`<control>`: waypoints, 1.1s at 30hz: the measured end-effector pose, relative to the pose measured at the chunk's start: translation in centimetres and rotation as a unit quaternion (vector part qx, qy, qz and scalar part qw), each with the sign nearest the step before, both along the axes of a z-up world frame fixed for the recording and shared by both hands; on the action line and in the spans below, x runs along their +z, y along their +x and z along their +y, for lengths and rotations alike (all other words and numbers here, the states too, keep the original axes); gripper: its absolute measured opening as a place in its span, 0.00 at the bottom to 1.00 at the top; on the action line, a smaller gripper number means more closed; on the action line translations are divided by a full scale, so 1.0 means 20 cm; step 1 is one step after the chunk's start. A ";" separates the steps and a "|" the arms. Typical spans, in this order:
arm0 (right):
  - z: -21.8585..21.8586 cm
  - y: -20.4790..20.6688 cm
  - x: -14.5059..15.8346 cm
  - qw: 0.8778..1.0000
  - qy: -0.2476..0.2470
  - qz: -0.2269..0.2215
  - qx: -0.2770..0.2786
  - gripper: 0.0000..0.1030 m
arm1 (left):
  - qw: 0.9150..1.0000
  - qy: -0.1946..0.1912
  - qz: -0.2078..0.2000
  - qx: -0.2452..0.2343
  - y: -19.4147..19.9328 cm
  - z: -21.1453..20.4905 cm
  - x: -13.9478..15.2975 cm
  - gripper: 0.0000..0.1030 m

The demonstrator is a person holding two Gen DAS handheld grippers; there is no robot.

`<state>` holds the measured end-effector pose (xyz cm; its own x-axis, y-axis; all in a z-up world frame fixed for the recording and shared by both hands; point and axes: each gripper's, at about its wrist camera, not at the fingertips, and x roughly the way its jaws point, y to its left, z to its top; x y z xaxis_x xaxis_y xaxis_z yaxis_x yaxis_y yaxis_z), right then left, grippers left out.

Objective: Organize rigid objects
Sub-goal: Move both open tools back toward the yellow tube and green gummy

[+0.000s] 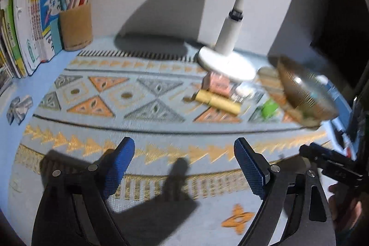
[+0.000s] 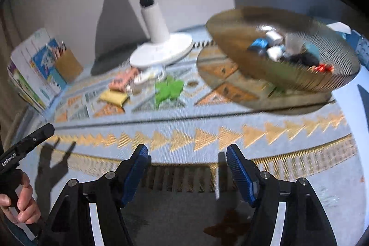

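Left gripper point(image 1: 184, 163) and right gripper point(image 2: 186, 165): jaws apart, empty. Far right, wire bowl point(image 2: 230, 38) holds small blurred items; far left, cup point(image 1: 76, 27) holds pens.

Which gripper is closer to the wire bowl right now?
Right. The right gripper sits just in front of the wire bowl, slightly to its left. The left gripper is farther left; the bowl lies far off to its right.

Pink point(image 2: 123, 80), yellow point(image 2: 114, 97), green blocks point(image 2: 168, 90), beside bowl point(image 2: 230, 43)

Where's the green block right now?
On the patterned cloth, the small green plastic block lies between the white lamp base and the ribbed amber bowl, right of the yellow block.
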<state>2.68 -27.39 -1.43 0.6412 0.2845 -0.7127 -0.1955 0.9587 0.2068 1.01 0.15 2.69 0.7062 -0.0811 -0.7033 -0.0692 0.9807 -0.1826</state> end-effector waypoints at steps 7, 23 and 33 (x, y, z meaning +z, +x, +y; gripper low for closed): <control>0.03 0.00 -0.01 1.000 -0.027 -0.004 0.000 0.71 | 0.998 0.054 0.019 -0.005 0.04 -0.10 -0.09 0.85; 0.05 -0.04 0.00 0.999 -0.015 -0.023 0.017 0.78 | 0.997 0.039 0.066 -0.017 0.45 -0.36 -0.01 0.85; -0.02 -0.03 -0.01 1.000 0.024 -0.012 0.010 0.78 | 0.991 0.091 0.086 0.036 0.68 -0.46 -0.14 0.84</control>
<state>2.07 -27.79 -1.71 0.6523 0.3304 -0.6822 -0.2193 0.9438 0.2474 14.55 -9.14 -0.16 0.5737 0.1040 -0.8124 -0.1550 0.9878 0.0170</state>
